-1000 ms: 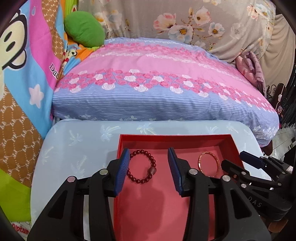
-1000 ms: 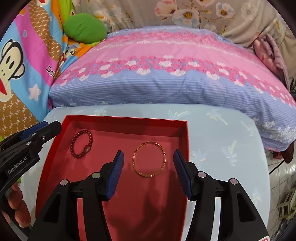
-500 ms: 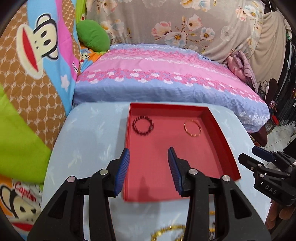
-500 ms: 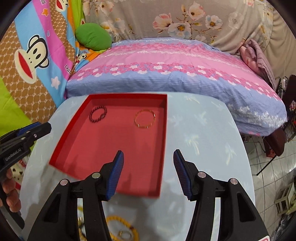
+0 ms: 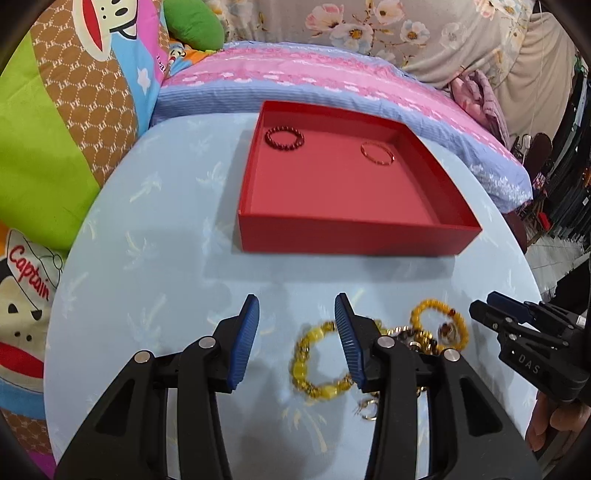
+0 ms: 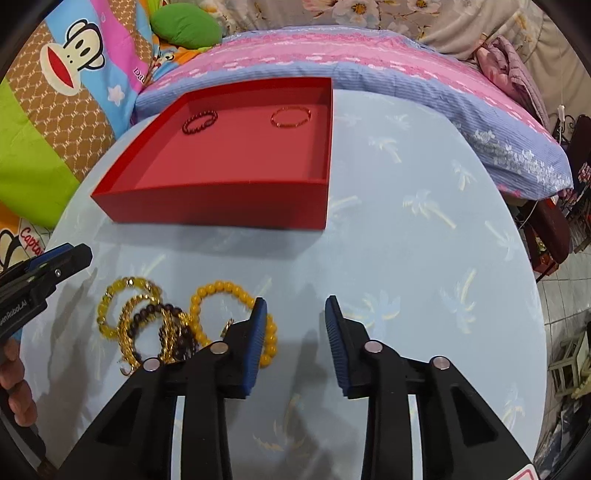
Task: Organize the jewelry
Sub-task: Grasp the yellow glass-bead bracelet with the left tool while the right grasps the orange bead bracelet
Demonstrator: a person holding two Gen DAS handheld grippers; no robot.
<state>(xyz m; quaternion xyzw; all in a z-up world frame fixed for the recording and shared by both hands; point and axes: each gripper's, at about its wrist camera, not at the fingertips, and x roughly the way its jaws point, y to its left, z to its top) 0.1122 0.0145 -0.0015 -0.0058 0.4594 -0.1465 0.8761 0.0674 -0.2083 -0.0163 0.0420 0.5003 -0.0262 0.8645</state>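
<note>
- My left tongs hang over the tabletop with the blue pads apart and nothing between them — the chunky yellow bead bracelet lies just below and to the right of the gap, partly behind the right-hand pad.
- My right tongs are closing, pads not yet together, with only bare cloth between them; the left-hand pad overlaps the orange bead bracelet in view, and I cannot tell whether it touches it.
- Beside that bracelet sits the rest of the loose pile — a gold chain and a dark bead bracelet tangled together, touching the yellow one.
- Farther out, past a strip of bare pale-blue cloth, stands the red tray.
- Inside it, near the far wall, lie a dark red bead bracelet on the left and a thin gold bangle on the right, well apart.
- Behind the tabletop is a bed with a pink and lilac cover, and a green cushion lies at its far left.
</note>
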